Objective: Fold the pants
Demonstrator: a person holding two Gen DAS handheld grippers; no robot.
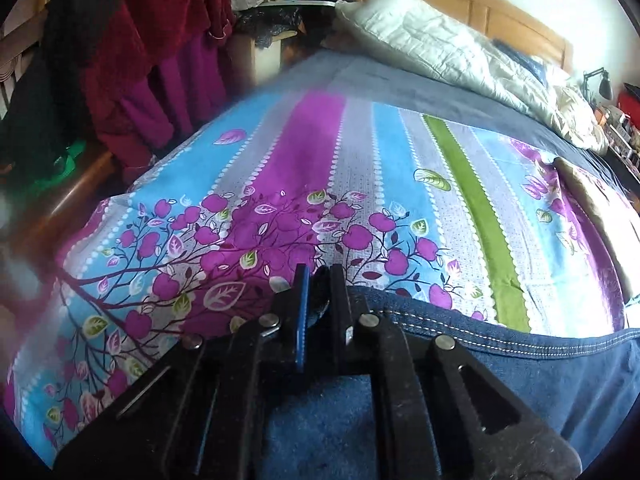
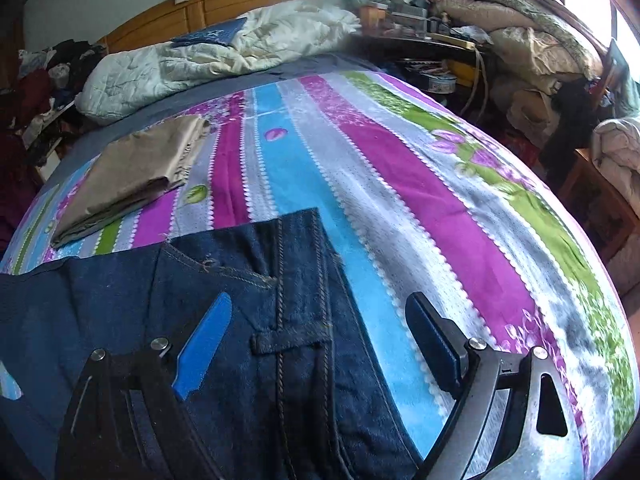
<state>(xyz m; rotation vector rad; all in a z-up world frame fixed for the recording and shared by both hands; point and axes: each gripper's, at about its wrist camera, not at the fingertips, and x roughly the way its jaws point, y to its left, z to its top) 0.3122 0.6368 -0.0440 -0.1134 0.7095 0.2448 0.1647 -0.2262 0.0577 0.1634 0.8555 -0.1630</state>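
Dark blue jeans (image 2: 248, 280) lie flat on the striped floral bedspread (image 2: 400, 184), waistband and belt loop toward the right wrist camera. My right gripper (image 2: 320, 320) hovers open over the waistband edge, its blue-padded fingers (image 2: 204, 344) spread wide to either side of the side seam. In the left wrist view my left gripper (image 1: 318, 280) is shut on a stitched edge of the jeans (image 1: 520, 364), a dark bunch of denim pinched between its tips.
Folded tan pants (image 2: 132, 176) lie on the bedspread beyond the jeans. A rumpled white quilt (image 2: 224, 56) lies by the wooden headboard. Red and purple clothes (image 1: 160, 60) hang left of the bed; a cluttered desk (image 2: 432, 36) and piled bedding (image 2: 536, 48) stand on its right.
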